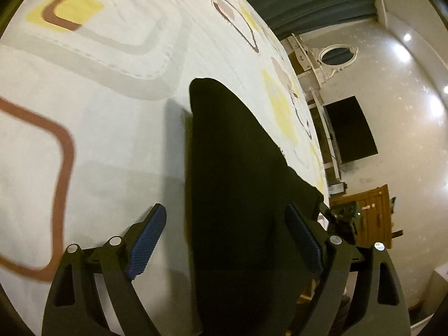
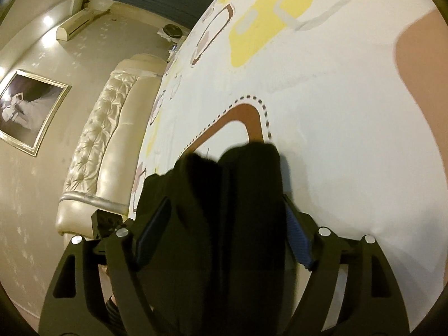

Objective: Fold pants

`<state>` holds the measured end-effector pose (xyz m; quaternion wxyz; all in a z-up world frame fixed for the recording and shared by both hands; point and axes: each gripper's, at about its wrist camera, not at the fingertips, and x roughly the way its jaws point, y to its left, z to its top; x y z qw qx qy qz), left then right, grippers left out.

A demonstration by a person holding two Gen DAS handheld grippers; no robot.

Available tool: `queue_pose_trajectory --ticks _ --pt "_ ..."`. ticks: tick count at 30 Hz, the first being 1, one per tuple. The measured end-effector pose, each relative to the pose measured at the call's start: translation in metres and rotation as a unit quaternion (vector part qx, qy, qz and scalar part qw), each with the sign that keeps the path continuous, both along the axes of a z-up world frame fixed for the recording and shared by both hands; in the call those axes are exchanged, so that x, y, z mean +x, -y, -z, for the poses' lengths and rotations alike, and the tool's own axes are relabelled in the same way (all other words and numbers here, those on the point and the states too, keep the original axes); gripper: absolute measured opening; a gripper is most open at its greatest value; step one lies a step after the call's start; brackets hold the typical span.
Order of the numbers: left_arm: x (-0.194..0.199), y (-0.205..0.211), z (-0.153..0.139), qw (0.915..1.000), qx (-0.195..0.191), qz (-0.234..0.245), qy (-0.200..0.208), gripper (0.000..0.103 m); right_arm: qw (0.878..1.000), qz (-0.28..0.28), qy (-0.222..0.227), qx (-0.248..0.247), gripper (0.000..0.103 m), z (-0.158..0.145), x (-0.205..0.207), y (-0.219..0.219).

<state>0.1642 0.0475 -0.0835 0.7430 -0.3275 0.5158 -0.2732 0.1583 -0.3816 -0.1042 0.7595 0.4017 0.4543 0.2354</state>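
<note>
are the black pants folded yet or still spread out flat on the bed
Folded, at least partly: the black pants lie as a narrow stack on the bedsheet, and a lengthwise seam shows where two halves meet. How many folds, cannot tell.

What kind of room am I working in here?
Most likely a bedroom. The pants lie on a patterned bedsheet, a tufted headboard stands at the bed's end, and a dark TV hangs on the wall.

Pants [image 1: 238, 182]: running off the bottom edge, folds lost in black.
Sheet [image 1: 112, 140]: pattern blurring at left.
</note>
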Motion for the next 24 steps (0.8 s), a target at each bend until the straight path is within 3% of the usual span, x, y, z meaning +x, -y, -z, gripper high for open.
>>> queue_pose_trajectory --ticks 4,5,6,7,10,17,24 --pt "0.011 0.014 0.000 0.9998 0.019 0.009 0.004 0.085 1.000 -0.011 -0.001 -0.012 0.077 0.001 0.015 -0.007" --pt "0.013 0.018 0.000 0.9995 0.031 0.007 0.005 0.082 1.000 -0.014 0.000 -0.021 0.063 0.000 0.017 -0.010" --pt "0.014 0.021 -0.001 0.9990 0.042 0.007 0.008 0.063 0.999 -0.019 -0.002 -0.030 0.054 0.003 0.019 -0.010" --pt "0.016 0.026 0.000 0.9984 0.053 0.016 0.009 0.052 0.999 -0.019 -0.001 -0.029 0.045 0.004 0.019 -0.010" --pt "0.016 0.028 -0.002 0.9969 0.074 0.017 0.016 0.041 0.999 -0.017 0.022 -0.024 0.035 -0.002 0.016 -0.010" --pt "0.028 0.034 -0.032 0.9850 0.154 0.012 0.076 0.032 0.996 -0.015 0.076 -0.044 0.031 -0.028 0.030 -0.020" --pt "0.073 0.028 -0.049 0.9708 0.218 -0.006 0.099 0.032 0.996 -0.008 0.084 -0.041 0.031 -0.034 0.085 -0.032"
